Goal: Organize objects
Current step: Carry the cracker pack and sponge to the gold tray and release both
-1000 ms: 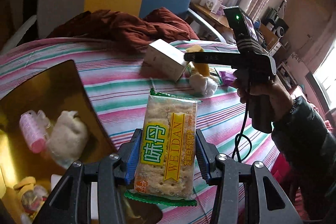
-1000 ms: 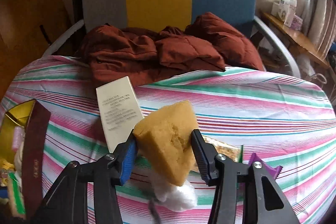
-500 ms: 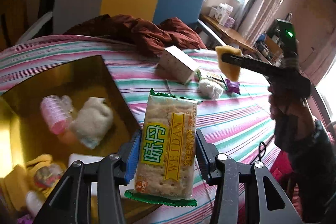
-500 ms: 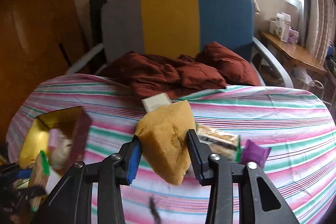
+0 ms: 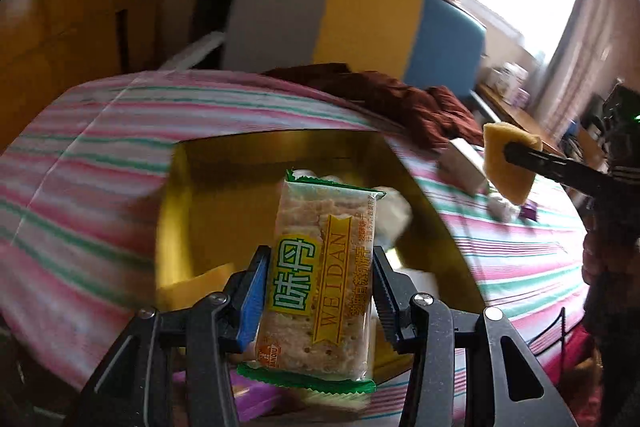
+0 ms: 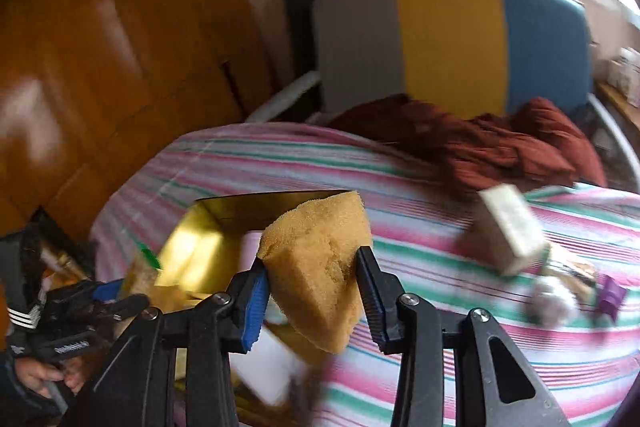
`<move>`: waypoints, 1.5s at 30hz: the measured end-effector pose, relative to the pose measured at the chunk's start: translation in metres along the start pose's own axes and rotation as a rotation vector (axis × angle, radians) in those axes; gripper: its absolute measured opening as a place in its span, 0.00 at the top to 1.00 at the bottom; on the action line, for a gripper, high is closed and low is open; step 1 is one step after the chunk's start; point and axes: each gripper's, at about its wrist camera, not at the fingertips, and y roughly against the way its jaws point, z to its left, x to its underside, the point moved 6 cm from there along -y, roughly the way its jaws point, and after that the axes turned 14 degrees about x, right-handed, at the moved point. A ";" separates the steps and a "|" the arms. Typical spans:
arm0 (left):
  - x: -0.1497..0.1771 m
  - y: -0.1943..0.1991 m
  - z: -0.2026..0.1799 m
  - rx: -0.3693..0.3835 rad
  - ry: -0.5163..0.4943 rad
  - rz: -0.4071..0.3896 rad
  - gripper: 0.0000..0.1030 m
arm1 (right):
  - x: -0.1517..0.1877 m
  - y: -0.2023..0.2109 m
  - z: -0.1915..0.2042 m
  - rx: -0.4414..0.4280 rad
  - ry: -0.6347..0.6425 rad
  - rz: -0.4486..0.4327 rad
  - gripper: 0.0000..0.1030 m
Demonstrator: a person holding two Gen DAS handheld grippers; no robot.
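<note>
1. The left gripper (image 5: 318, 291) clenched an upright cracker packet (image 5: 320, 275) above the open gold box (image 5: 208, 203) on the striped tablecloth (image 5: 80, 155).
2. The right gripper (image 6: 312, 287), its jaws having just tightened, gripped a yellow sponge (image 6: 320, 267) over the box's near corner.
3. Only the right wrist view showed the white carton (image 6: 508, 227) tilted near the cloth's right edge, with a purple item (image 6: 610, 297) and what seemed a white wad (image 6: 552, 301) beside it, both blurred.
4. Only the left wrist view showed the box's interior.
</note>
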 end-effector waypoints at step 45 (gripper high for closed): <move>0.032 0.040 0.047 -0.023 0.090 -0.096 0.19 | 0.071 -0.004 0.041 -0.008 -0.021 0.131 0.33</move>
